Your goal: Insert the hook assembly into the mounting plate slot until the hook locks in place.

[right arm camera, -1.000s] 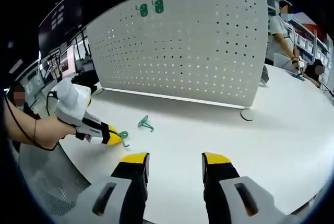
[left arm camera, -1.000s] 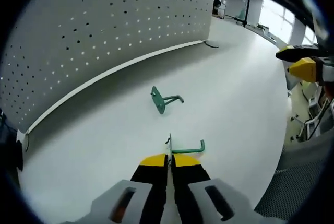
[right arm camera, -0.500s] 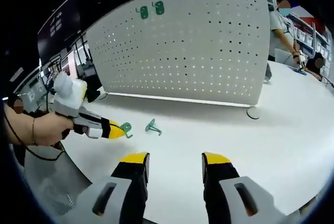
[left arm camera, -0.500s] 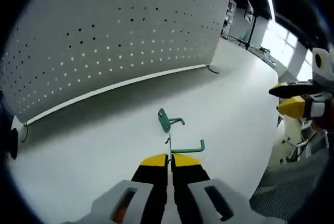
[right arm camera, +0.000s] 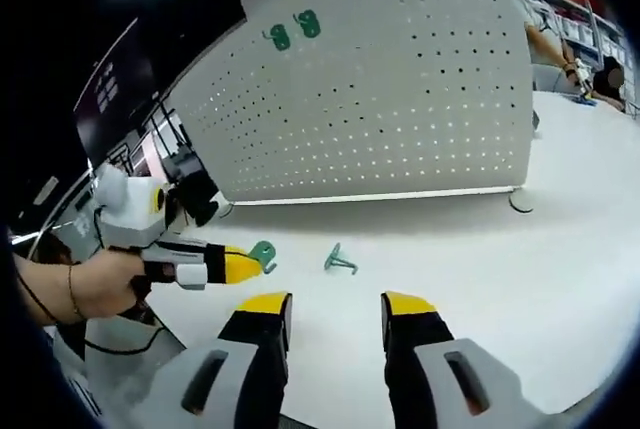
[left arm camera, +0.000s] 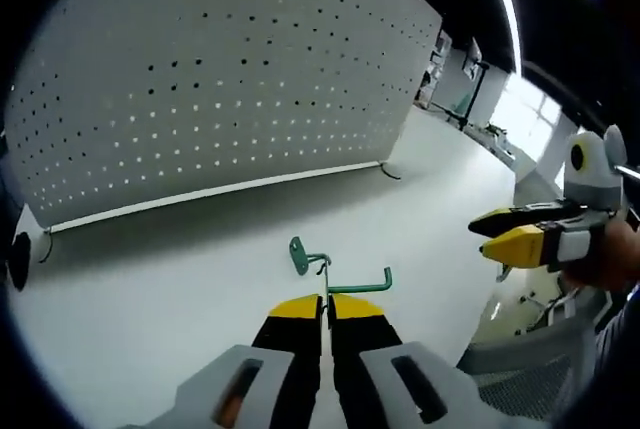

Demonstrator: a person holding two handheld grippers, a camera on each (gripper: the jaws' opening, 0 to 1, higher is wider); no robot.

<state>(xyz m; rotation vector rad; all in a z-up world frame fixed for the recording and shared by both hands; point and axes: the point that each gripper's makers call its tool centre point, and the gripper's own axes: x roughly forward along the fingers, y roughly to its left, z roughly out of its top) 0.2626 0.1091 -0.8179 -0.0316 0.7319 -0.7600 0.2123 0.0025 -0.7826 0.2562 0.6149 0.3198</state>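
Observation:
My left gripper (left arm camera: 325,301) is shut on a green hook (left arm camera: 362,277), whose bent rod sticks out to the right of the jaw tips. The same hook (right arm camera: 263,255) shows in the right gripper view, held above the white table by the left gripper (right arm camera: 236,267) in a person's hand. A second green hook (left arm camera: 302,256) lies loose on the table just beyond, also seen as the loose hook (right arm camera: 338,261). The white perforated mounting plate (left arm camera: 200,79) stands upright behind, carrying two mounted green hooks (right arm camera: 292,29) near its top. My right gripper (right arm camera: 325,311) is open and holds nothing.
The white table (right arm camera: 520,279) stretches out to the right of the plate. The plate's foot (right arm camera: 520,199) rests on it. People (right arm camera: 545,29) stand at shelves in the far right background. My right gripper (left arm camera: 487,232) hovers off the table's edge.
The left gripper has lifted with its hook and moved nearer the plate. Both views have tilted upward, bringing the mounted hooks into the left gripper view. The loose hook stays on the table.

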